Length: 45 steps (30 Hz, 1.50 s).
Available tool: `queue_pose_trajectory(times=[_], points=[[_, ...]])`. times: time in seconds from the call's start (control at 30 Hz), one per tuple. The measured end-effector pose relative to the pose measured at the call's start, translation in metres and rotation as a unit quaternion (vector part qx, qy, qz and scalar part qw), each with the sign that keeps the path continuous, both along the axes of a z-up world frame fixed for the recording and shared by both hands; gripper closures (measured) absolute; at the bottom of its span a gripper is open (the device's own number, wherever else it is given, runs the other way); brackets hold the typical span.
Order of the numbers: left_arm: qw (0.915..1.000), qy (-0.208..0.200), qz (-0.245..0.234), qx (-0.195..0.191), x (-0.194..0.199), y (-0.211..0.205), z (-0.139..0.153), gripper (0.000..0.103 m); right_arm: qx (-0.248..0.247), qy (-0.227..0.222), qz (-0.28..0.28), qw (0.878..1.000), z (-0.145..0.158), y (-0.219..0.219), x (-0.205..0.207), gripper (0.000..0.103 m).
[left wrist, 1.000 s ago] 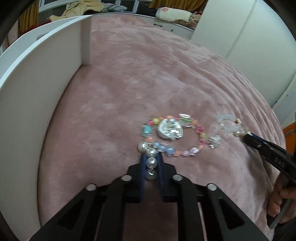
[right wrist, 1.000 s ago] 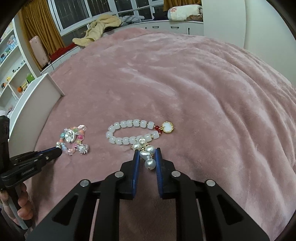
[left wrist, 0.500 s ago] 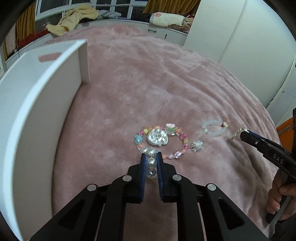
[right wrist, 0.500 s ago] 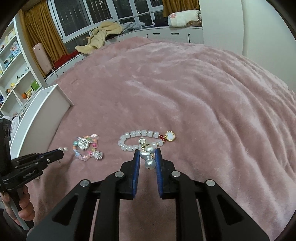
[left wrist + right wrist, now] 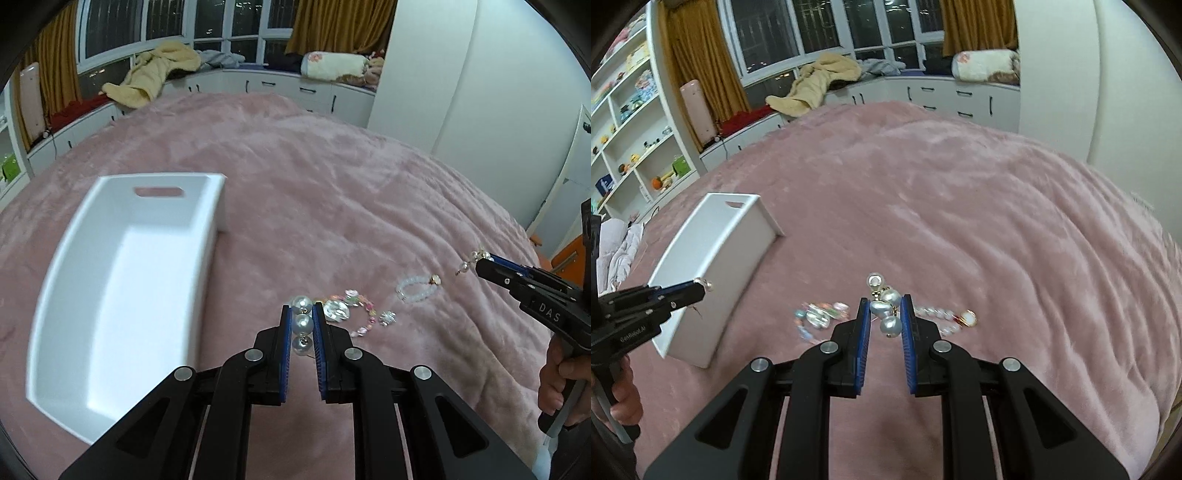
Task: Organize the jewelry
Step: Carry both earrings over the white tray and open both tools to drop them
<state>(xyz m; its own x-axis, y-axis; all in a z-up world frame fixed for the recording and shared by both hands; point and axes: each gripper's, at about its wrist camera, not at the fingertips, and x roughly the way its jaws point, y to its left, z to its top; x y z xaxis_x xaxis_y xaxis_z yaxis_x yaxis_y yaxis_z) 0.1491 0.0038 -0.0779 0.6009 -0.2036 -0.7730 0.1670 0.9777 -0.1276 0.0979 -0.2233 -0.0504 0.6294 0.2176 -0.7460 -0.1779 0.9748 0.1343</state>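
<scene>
My left gripper (image 5: 302,309) is shut on a pearl drop earring (image 5: 303,325) and holds it above the pink blanket, just right of the white tray (image 5: 122,295). My right gripper (image 5: 884,301) is shut on a second pearl earring (image 5: 886,314), raised over the blanket. A colourful beaded bracelet (image 5: 347,314) with a silver charm and a white beaded bracelet (image 5: 415,288) lie on the blanket between the grippers. Both bracelets show in the right wrist view, the colourful bracelet (image 5: 820,314) on the left and the white bracelet (image 5: 945,315) on the right.
The white tray (image 5: 705,273) has a handle slot and stands on the left of the pink blanket (image 5: 332,206). White cabinets, a window bench with a yellow garment (image 5: 816,81) and shelves (image 5: 631,140) lie beyond the bed.
Both grippers have lifted up and back from the blanket with their pearl earrings. The tray's inside has come into the left wrist view.
</scene>
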Motion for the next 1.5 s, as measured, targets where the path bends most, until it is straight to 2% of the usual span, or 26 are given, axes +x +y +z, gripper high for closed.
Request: queue_pose_trajectory(times=[0.23, 0.43, 0.87, 1.07, 1.17, 1.3, 1.33, 1.4, 1.43, 1.47, 1.5], points=[[0.9989, -0.019, 0.042, 0.013, -0.014, 0.056, 0.033, 0.087, 0.003, -0.014, 0.036, 0.999, 0.025, 0.049, 0.005, 0.086], [0.9961, -0.013, 0.082, 0.027, -0.025, 0.105, 0.034, 0.087, 0.009, -0.018, 0.08, 0.997, 0.037, 0.107, 0.017, 0.086], [0.9928, 0.037, 0.113, 0.018, -0.024, 0.147, -0.02, 0.087, 0.04, 0.014, 0.177, 0.983, 0.028, 0.228, 0.05, 0.086], [0.9904, 0.072, 0.118, 0.008, -0.016, 0.155, -0.055, 0.087, 0.041, 0.057, 0.226, 0.972, -0.002, 0.272, 0.067, 0.086], [0.9895, 0.083, 0.119, 0.009, -0.013, 0.158, -0.067, 0.087, 0.022, 0.077, 0.236, 0.969, -0.021, 0.289, 0.073, 0.086], [0.9879, 0.093, 0.124, 0.011, -0.01, 0.162, -0.079, 0.086, -0.004, 0.104, 0.266, 0.958, -0.043, 0.31, 0.074, 0.086], [0.988, 0.092, 0.124, 0.012, -0.011, 0.162, -0.08, 0.085, -0.004, 0.108, 0.269, 0.957, -0.046, 0.311, 0.073, 0.086], [0.9886, 0.086, 0.122, 0.016, -0.011, 0.161, -0.079, 0.069, -0.001, 0.12, 0.274, 0.954, -0.054, 0.315, 0.074, 0.084], [0.9889, 0.082, 0.123, 0.02, -0.012, 0.159, -0.077, 0.052, -0.002, 0.122, 0.275, 0.954, -0.056, 0.316, 0.073, 0.084], [0.9892, 0.074, 0.124, 0.025, -0.013, 0.158, -0.075, 0.043, -0.006, 0.123, 0.274, 0.954, -0.058, 0.317, 0.074, 0.083], [0.9894, 0.071, 0.125, 0.025, -0.014, 0.159, -0.073, 0.042, -0.007, 0.125, 0.273, 0.954, -0.059, 0.318, 0.074, 0.083]])
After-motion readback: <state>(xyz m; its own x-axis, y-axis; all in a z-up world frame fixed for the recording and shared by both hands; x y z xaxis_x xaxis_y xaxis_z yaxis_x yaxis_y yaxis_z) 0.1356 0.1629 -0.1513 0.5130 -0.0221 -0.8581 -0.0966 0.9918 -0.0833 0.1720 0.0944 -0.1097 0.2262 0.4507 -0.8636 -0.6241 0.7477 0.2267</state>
